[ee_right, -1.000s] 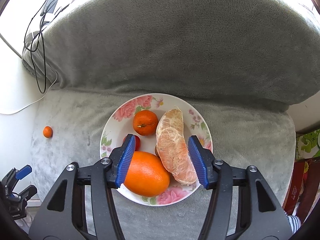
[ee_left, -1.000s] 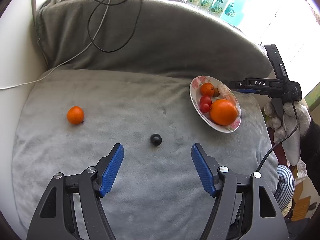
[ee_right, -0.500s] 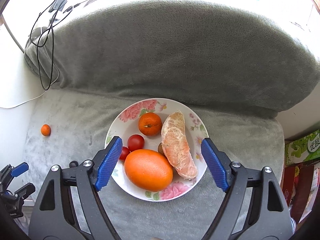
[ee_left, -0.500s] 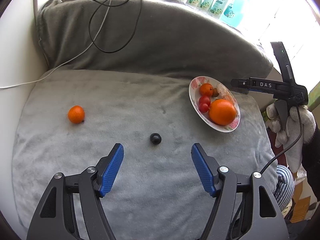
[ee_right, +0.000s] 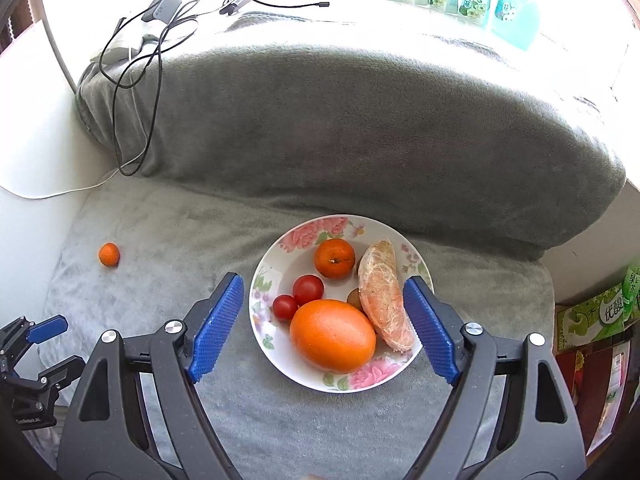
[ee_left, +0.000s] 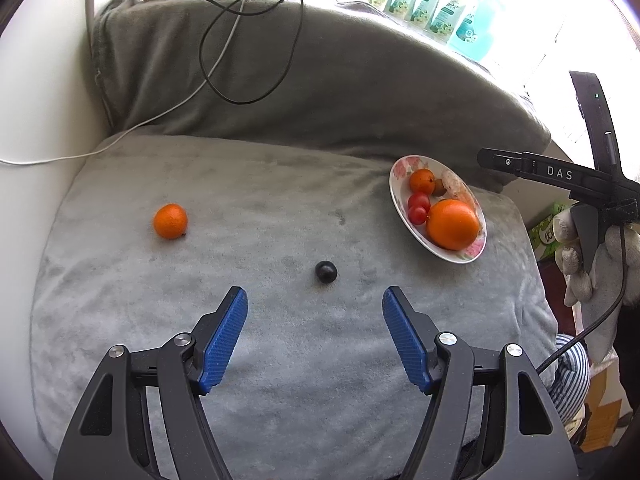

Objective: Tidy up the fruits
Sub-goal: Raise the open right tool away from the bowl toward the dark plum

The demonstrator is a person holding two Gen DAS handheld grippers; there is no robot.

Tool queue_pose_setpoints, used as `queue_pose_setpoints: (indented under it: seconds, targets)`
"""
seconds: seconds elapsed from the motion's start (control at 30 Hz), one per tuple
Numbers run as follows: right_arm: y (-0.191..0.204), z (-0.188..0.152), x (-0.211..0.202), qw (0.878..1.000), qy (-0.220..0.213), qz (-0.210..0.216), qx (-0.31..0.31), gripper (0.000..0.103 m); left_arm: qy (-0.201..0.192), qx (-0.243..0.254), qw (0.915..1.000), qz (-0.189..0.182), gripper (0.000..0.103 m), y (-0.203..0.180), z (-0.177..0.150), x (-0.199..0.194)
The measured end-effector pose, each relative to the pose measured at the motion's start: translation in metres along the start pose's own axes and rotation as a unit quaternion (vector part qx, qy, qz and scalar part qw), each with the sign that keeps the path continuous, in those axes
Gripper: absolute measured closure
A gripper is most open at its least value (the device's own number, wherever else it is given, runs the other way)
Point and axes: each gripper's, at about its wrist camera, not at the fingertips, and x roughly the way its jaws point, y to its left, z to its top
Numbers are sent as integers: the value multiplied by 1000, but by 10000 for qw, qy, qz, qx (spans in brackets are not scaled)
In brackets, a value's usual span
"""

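Grey plush fabric covers a sofa seat cushion and its backrest, with cables trailing over the backrest at eleven o'clock and a row of bottles on the bright ledge at one o'clock. From the left wrist view, the left claw hangs above the cushion with its blue pads wide apart and nothing between them. Just beyond the claw, at twelve o'clock, lies a small dark round fruit, perhaps a grape or plum. A loose mandarin sits alone at ten o'clock, well apart from everything else. At two o'clock a floral plate holds several fruits, and a gloved hand at three o'clock holds the other tool. From the right wrist view, the right claw also stands wide apart and empty, hovering over the plate, its pads framing the plate's near half. On the plate sit a large orange at the near edge, two cherry tomatoes to its left, a smaller mandarin at the far side, a peeled pomelo segment on the right, and a small brownish fruit partly hidden between them. The loose mandarin shows at nine o'clock. Judging by this, most fruit is gathered; the loose mandarin and the dark fruit appear to remain.
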Motion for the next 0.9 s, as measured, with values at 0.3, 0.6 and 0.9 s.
queue_pose_setpoints:
  seconds: [0.3, 0.6, 0.9]
  targets:
    - [26, -5, -10, 9997, -116, 159, -123, 18, -19, -159, 9998, 117, 33, 19, -5, 0]
    - [57, -18, -11, 9971, -421, 475, -427, 18, -75, -477, 9983, 338, 33, 57, -3, 4]
    - [85, -33, -1, 9950, -297, 829, -476, 18, -182, -715, 9967, 348, 33, 94, 12, 18]
